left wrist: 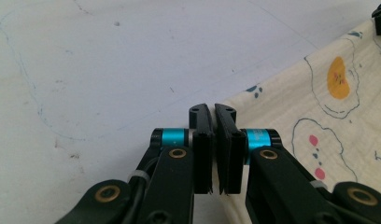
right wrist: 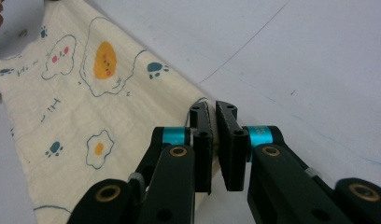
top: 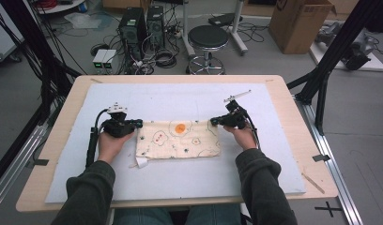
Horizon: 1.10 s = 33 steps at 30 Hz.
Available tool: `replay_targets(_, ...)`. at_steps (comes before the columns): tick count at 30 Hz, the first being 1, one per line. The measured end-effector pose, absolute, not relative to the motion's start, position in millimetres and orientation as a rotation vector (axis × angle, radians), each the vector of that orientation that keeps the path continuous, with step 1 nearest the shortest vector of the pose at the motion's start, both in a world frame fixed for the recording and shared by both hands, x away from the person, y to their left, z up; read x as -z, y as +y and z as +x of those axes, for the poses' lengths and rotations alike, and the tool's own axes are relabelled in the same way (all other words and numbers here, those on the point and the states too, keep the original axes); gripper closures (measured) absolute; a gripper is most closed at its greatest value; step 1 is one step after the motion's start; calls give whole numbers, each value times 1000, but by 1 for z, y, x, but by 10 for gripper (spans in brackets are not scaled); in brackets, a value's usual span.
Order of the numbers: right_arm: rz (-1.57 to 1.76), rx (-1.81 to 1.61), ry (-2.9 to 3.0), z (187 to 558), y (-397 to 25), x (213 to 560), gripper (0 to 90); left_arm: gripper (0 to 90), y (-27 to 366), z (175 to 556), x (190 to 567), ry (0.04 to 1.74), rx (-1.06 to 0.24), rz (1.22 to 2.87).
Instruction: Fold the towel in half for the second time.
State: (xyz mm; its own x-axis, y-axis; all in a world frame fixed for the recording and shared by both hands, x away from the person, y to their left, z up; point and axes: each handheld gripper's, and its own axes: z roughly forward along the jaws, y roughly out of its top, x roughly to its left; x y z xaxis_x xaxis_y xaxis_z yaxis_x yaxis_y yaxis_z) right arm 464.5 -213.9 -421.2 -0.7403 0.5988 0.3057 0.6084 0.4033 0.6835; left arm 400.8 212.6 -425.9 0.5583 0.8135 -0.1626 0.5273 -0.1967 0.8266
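The left gripper [top: 137, 123] is clamped on the far left corner of the cream cloth [top: 178, 139], its jaws pressed together over the fabric edge in the left gripper view [left wrist: 213, 122]. The right gripper [top: 214, 121] pinches the far right corner the same way; in the right gripper view its jaws stand nearly closed with the hem caught between them [right wrist: 213, 119]. The cloth, printed with fried-egg and paw shapes, lies flat between the two hands on the white mat [top: 180, 178], which covers the wooden table [top: 302, 108]. Beyond the table stand a black stool [top: 208, 37], computer towers [top: 141, 26] and a cardboard box [top: 297, 23] on the floor.
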Motion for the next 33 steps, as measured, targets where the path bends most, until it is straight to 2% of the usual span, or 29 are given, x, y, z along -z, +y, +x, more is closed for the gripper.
replay_targets(33, -1031, 1394, -2617, 445, -218, 401, 851, 853, 217, 378, 412, 994, -384, 1865)
